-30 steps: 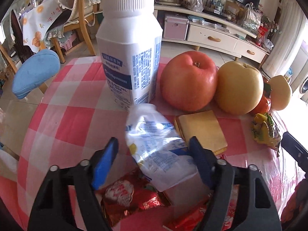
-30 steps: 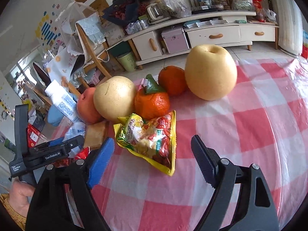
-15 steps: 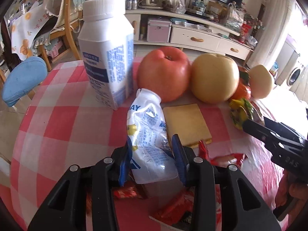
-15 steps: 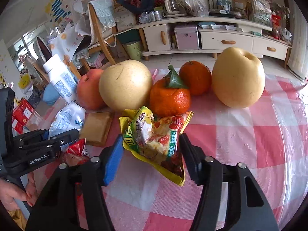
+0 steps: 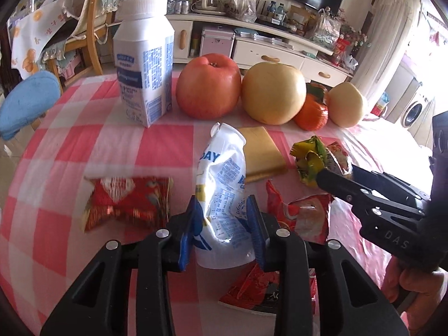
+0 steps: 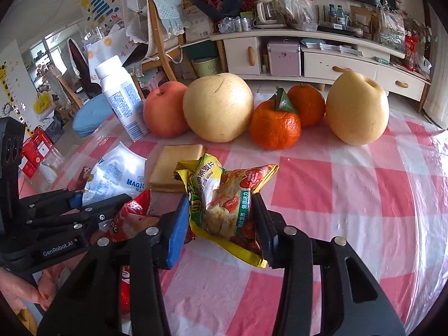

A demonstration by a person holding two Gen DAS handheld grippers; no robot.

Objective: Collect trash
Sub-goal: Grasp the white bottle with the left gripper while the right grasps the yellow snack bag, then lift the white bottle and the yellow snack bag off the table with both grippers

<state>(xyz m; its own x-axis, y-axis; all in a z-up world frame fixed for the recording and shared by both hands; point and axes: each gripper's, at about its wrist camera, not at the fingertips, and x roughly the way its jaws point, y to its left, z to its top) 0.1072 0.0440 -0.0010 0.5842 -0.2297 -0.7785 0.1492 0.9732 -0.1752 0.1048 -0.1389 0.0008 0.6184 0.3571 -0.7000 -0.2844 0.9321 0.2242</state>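
Both my grippers have just been closing: my left gripper now pinches the white pouch, my right gripper squeezes the yellow snack bag, each low on the pink checked tablecloth. Red wrappers lie beside them. Beyond: a biscuit, then milk bottle, apple, pears and oranges.

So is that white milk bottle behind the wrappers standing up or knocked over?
Standing upright. The white milk bottle rests on its base on the checked tablecloth, white cap on top, beside the red apple.
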